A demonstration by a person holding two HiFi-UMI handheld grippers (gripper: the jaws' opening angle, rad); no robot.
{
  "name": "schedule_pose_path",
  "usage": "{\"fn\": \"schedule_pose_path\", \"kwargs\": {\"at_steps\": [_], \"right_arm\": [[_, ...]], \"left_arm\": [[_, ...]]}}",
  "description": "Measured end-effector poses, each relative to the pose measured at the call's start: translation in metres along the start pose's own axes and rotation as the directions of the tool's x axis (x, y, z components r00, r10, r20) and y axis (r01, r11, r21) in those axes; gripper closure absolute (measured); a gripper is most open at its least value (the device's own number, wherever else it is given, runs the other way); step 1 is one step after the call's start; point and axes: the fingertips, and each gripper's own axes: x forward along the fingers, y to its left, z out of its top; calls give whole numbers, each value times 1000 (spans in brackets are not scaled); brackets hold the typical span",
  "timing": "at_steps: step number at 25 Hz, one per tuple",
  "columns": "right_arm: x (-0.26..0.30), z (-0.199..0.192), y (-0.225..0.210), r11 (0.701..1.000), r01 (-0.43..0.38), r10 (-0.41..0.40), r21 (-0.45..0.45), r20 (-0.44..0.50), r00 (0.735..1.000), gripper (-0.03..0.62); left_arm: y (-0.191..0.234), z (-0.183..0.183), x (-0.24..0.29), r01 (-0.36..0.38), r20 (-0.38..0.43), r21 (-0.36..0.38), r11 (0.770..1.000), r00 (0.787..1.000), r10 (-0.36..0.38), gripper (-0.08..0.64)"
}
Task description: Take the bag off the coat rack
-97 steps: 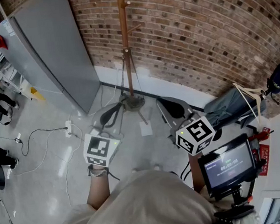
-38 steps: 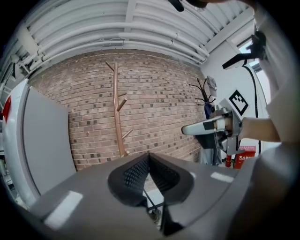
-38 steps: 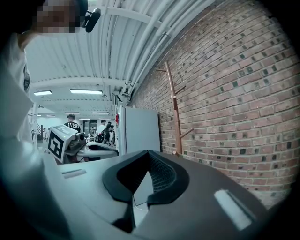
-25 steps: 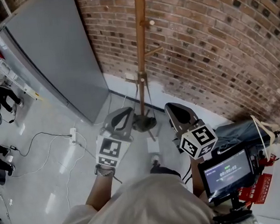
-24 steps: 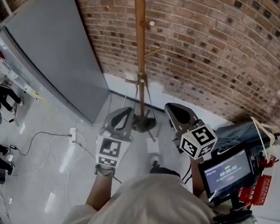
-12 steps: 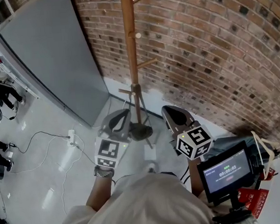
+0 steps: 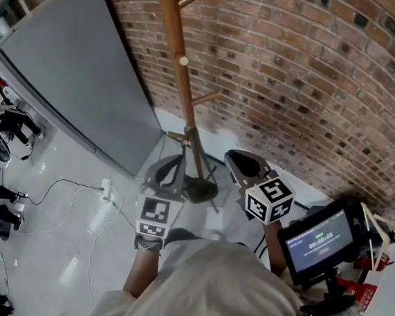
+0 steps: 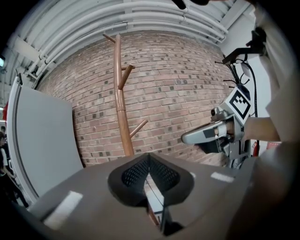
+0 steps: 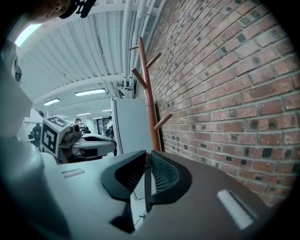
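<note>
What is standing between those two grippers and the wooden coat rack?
Nothing visible: only floor lies between the left gripper, the right gripper, whose empty jaws have just been opening, and the coat rack. No bag shows on its pegs.

Both grippers now sit closer to the coat rack (image 7: 179, 86). Its pole stands taller and nearer in the head view, and its base (image 7: 200, 187) lies between the left gripper (image 7: 165, 172) and the right gripper (image 7: 242, 162) rather than beyond their tips as before. The right gripper's jaws, pressed together a second ago, have just been opening to a thin slit with nothing in it.
</note>
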Motion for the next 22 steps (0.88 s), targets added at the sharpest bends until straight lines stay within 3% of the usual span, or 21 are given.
{"fn": "schedule_pose_path", "kwargs": {"at_steps": [15, 22], "right_arm": [[39, -31, -7, 999, -36, 35, -9, -82, 996, 489], [76, -51, -1, 998, -51, 48, -28, -100, 994, 440]], "left_arm": [[19, -44, 31, -16, -88, -5, 1000, 996, 16, 525], [33, -81, 62, 38, -99, 0, 999, 994, -38, 499]]}}
